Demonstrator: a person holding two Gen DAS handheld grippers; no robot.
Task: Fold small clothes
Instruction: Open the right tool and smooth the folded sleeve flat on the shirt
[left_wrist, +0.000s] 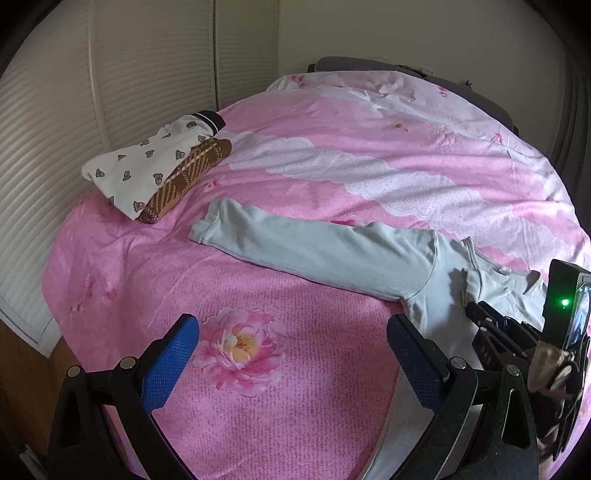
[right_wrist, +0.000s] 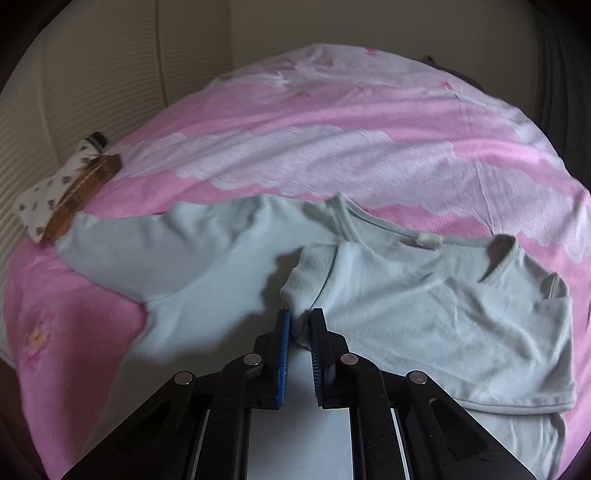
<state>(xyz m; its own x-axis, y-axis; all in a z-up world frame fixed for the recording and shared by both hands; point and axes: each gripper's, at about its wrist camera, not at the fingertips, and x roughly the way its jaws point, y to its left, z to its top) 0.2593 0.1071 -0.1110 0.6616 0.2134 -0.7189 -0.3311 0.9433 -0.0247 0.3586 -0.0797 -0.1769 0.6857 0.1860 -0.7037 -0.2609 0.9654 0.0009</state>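
Lying flat on pink bed cover (left_wrist: 295, 387): pale green long-sleeved top (right_wrist: 424, 314), hem cut off. Right claw (right_wrist: 300, 321) pinching folded sleeve cuff. Left claw (left_wrist: 291, 328) spread, hovering beside top.

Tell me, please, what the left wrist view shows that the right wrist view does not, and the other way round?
Only the left wrist view shows the open left gripper over a printed pink flower, the whole outstretched sleeve, and the right gripper from outside. Only the right wrist view shows the right gripper's pads shut on a fold of the pale green top, plus its folded-over right side and neckline. Both show the pink bedspread and the stack of folded clothes.
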